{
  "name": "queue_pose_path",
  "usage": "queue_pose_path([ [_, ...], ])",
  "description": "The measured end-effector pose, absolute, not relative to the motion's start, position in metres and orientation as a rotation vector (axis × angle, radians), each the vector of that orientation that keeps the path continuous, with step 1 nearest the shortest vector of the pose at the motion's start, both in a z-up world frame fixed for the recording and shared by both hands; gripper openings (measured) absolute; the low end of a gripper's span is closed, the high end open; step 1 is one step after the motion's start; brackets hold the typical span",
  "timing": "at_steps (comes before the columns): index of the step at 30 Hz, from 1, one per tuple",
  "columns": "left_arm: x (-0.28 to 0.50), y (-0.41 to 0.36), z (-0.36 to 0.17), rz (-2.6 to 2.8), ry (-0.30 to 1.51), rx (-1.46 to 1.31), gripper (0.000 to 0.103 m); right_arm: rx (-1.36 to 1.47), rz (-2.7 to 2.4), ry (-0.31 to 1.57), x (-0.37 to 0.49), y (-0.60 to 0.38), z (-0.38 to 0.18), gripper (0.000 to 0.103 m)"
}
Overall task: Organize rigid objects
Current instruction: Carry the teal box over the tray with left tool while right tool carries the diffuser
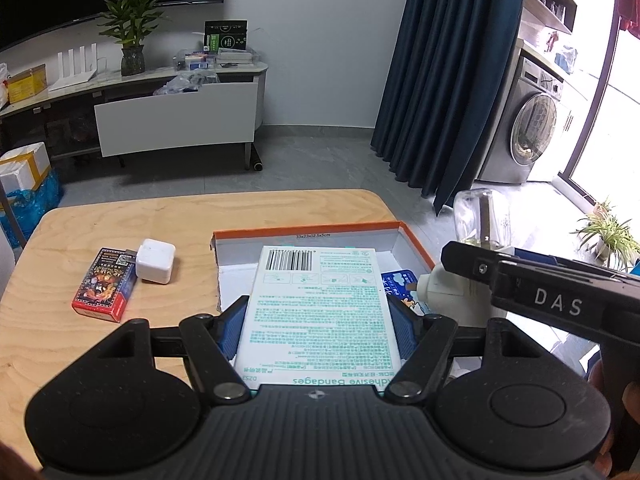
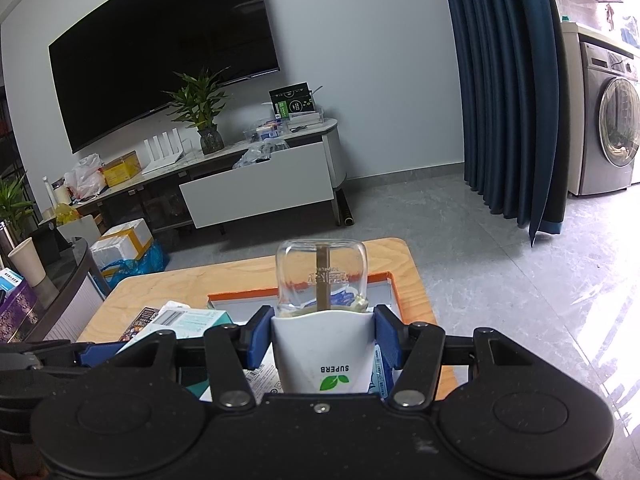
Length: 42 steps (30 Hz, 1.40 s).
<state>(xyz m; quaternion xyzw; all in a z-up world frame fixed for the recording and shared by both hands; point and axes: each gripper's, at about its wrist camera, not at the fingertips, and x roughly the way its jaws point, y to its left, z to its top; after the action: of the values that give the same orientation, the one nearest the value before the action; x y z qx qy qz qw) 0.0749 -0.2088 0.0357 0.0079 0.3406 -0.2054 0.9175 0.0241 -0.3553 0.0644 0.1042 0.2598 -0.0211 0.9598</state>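
Gripping a flat white bandage box (image 1: 316,304) between its blue pads, the left claw (image 1: 318,326) holds it over the orange-rimmed tray (image 1: 304,232) on the table (image 1: 120,216). The right claw (image 2: 324,336) is clamped on a white-sleeved glass bottle (image 2: 322,344) above the same tray. A card pack (image 1: 105,284) and white charger (image 1: 155,261) lie left of the tray.

You have a light wooden table (image 1: 100,360) with rounded corners under your work. 3 things lie directly on it: a red card pack (image 1: 105,285) toward its left side, a white cube charger (image 1: 155,261) touching that pack's far corner, and an open orange-rimmed box (image 1: 308,231) toward the right. The pack and charger sit just beside the box's left wall, apart from it.
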Motion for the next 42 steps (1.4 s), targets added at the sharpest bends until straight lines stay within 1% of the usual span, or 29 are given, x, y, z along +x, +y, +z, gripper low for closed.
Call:
queue_pose_path([
  [13,0.065,-0.211,0.034,-0.437,0.71,0.011,0.072,0.215,-0.038,0.526,0.019,-0.352,0.064,0.066],
  [42,0.054,-0.213,0.039,-0.453,0.695,0.013,0.072,0.211,-0.011,0.526,0.008,-0.348,0.08,0.066],
])
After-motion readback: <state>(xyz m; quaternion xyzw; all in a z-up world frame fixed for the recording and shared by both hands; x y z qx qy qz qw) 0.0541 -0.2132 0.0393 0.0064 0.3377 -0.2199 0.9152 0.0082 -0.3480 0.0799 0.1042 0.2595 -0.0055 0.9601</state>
